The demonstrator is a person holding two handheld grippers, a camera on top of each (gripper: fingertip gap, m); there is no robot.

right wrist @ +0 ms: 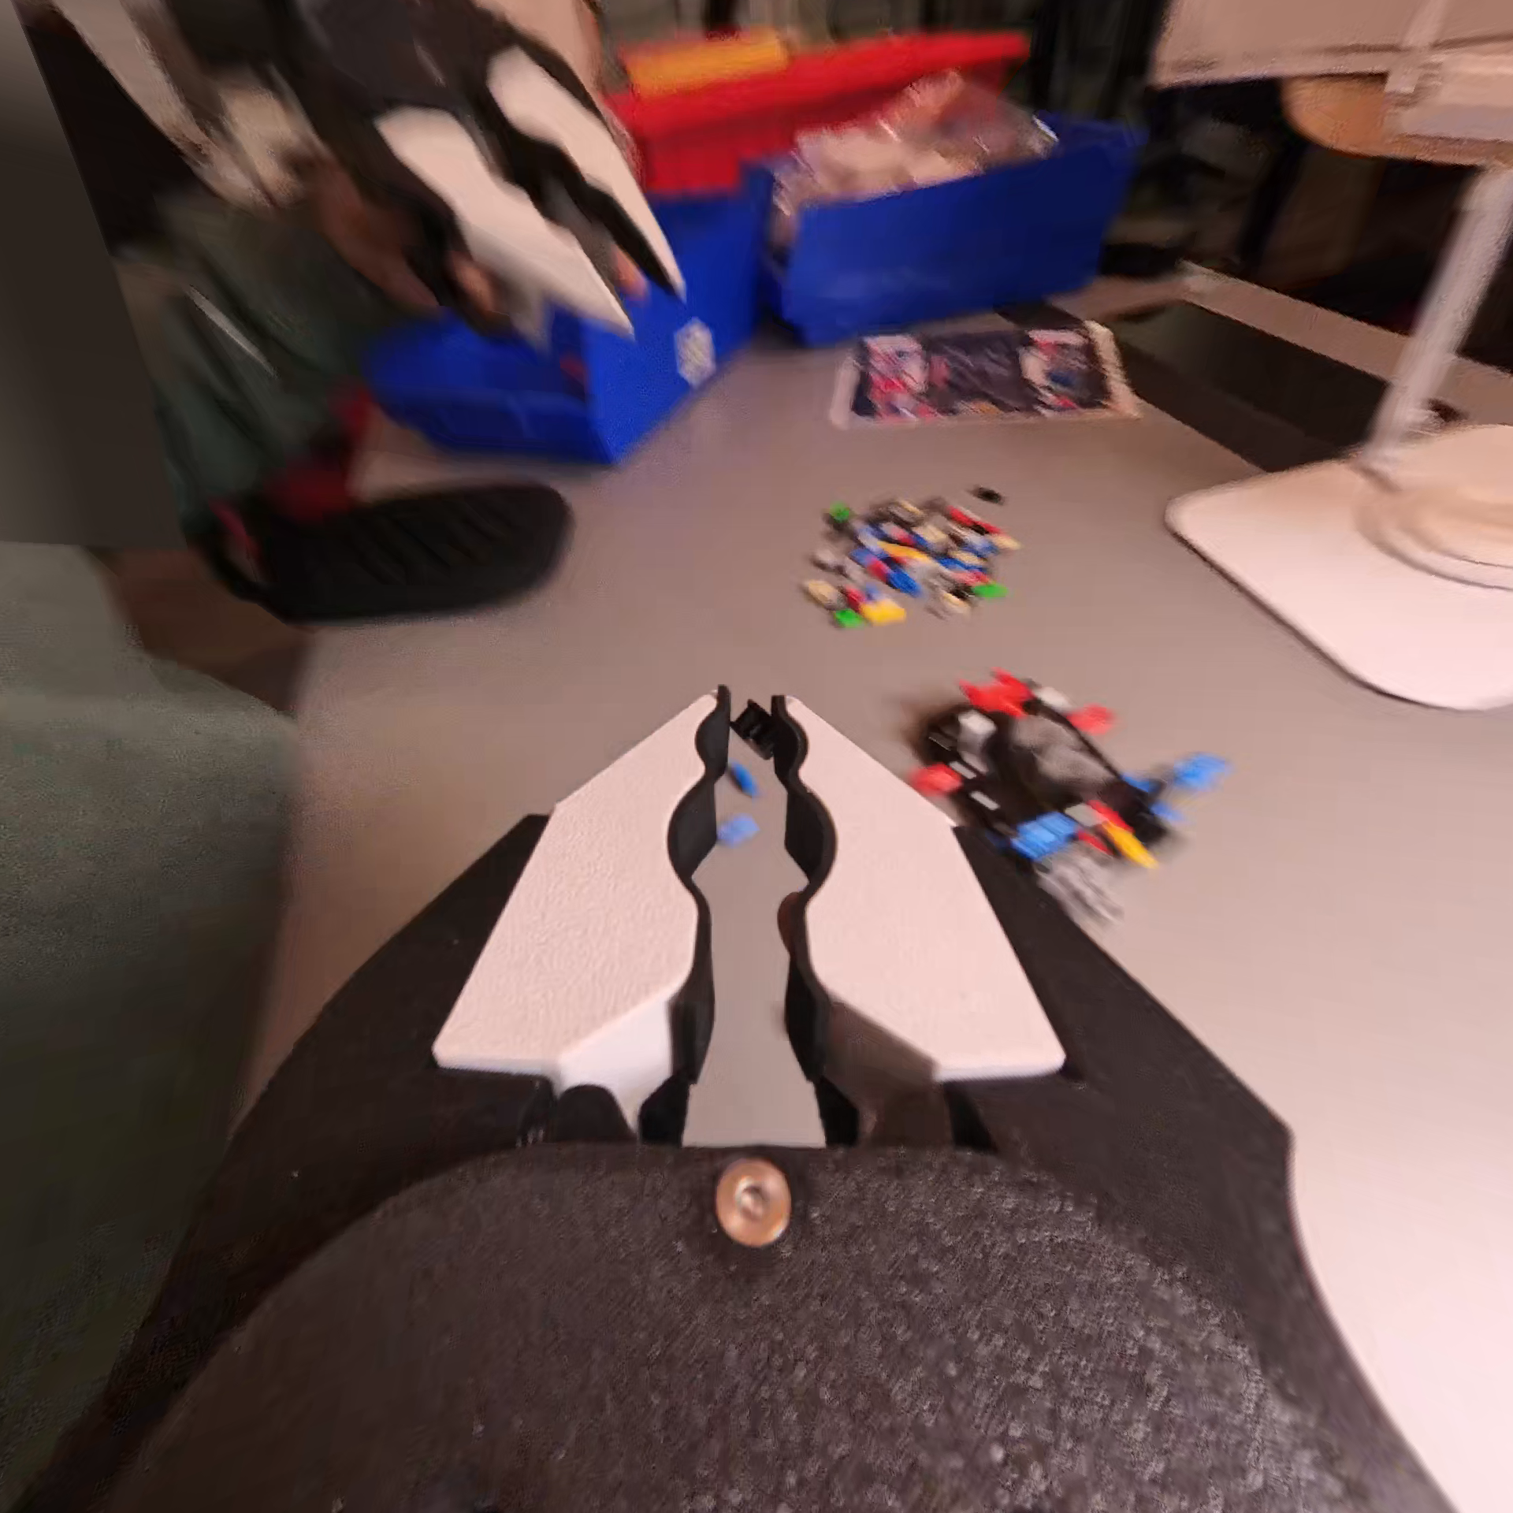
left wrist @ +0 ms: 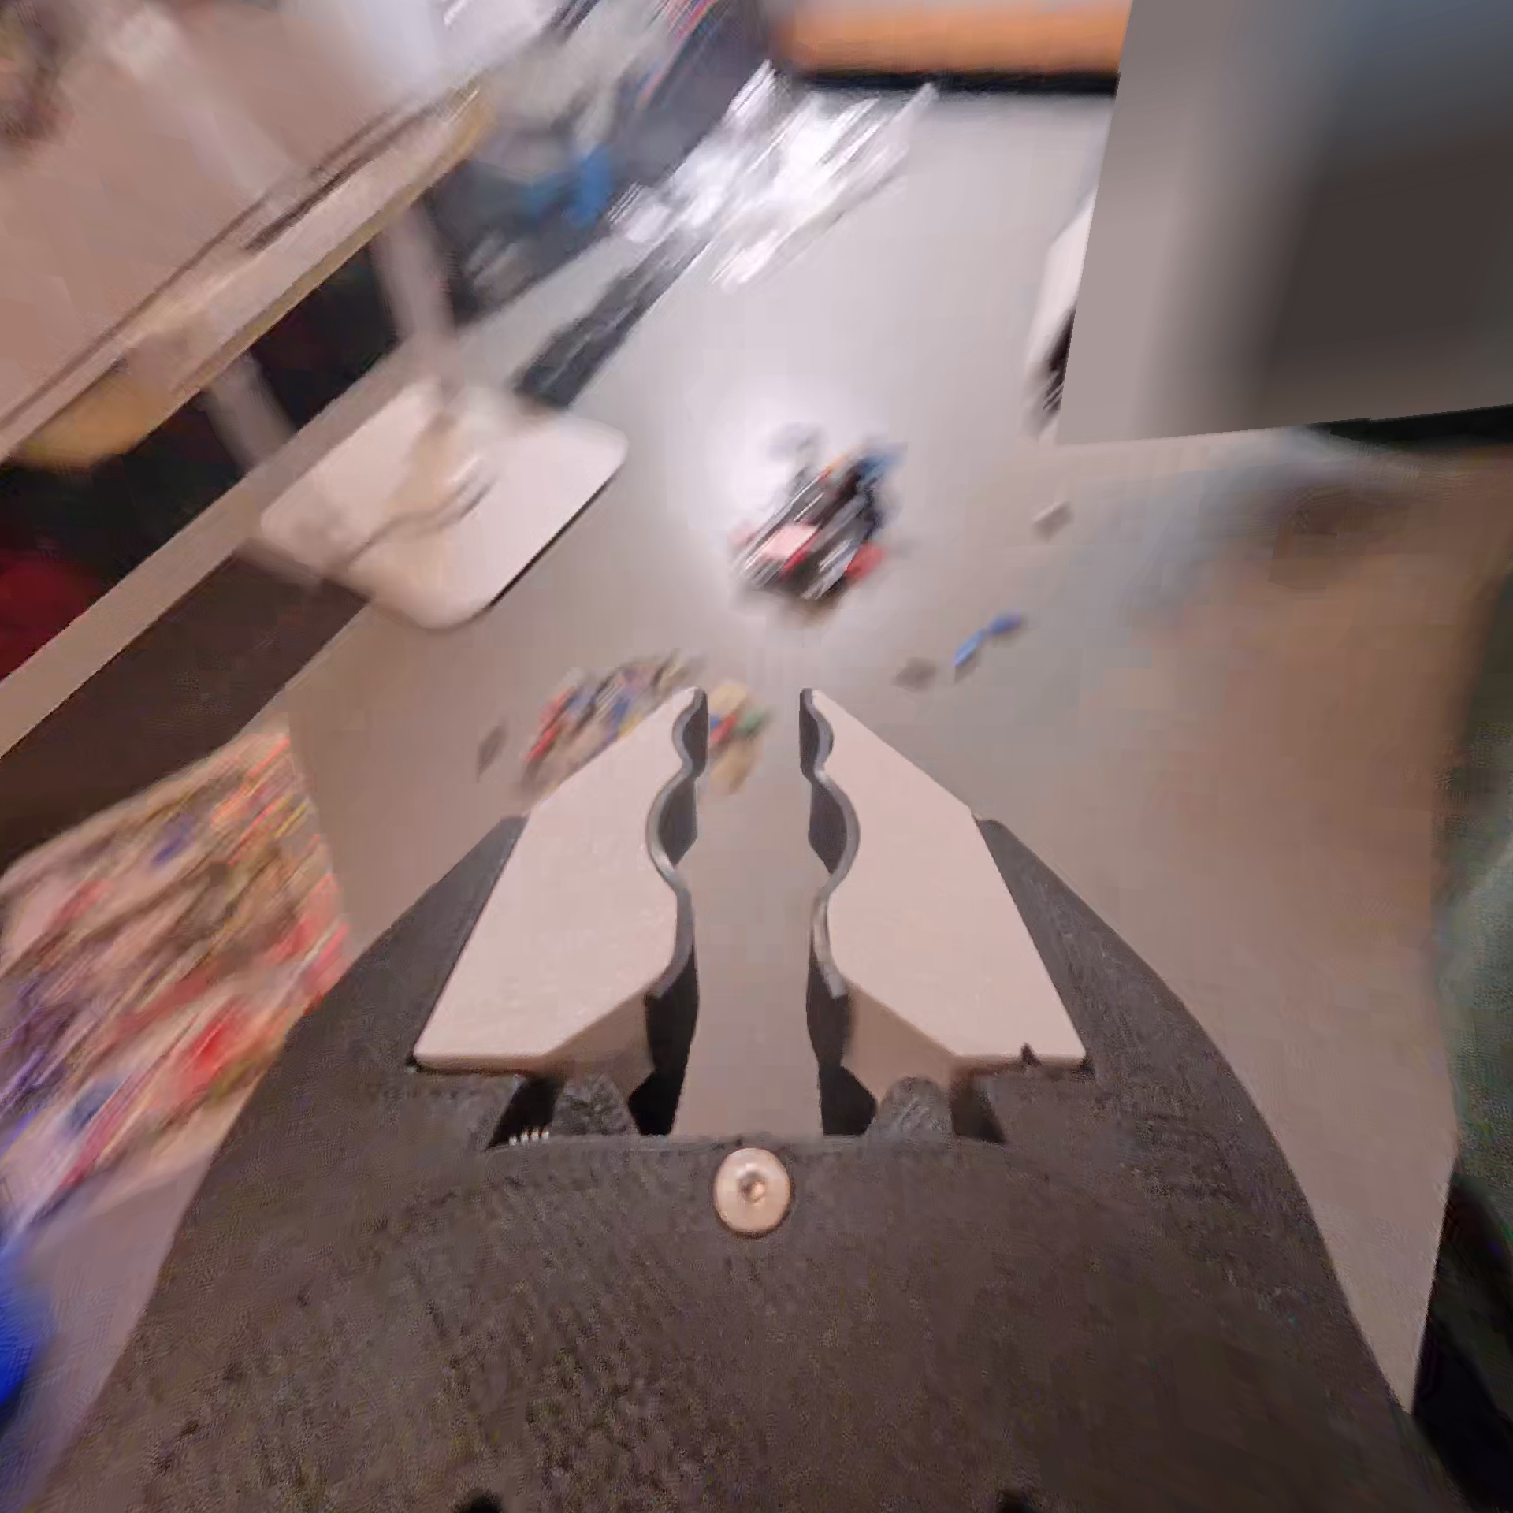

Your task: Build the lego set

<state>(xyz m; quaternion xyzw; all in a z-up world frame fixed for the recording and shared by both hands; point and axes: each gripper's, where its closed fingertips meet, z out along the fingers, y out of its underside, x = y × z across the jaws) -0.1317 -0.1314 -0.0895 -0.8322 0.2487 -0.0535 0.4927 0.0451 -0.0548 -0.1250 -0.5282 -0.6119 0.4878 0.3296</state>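
Note:
The views are motion-blurred. My right gripper [right wrist: 749,711] is shut on a small black lego piece [right wrist: 755,729] at its tips, above the grey table. The partly built black, red and blue lego model [right wrist: 1056,786] lies just right of it. A pile of loose coloured pieces [right wrist: 917,557] lies farther ahead. My left gripper [left wrist: 751,711] is open and empty, raised above the pile [left wrist: 630,720], with the model [left wrist: 810,524] beyond. The left gripper also shows in the right wrist view [right wrist: 565,205], held high at upper left.
Two small blue pieces [right wrist: 737,827] lie on the table under my right fingers. Blue bins [right wrist: 941,221] and a red bin [right wrist: 819,90] stand at the back, an instruction booklet [right wrist: 982,377] before them. A white lamp base [right wrist: 1351,573] sits right. A black shoe [right wrist: 393,548] is at left.

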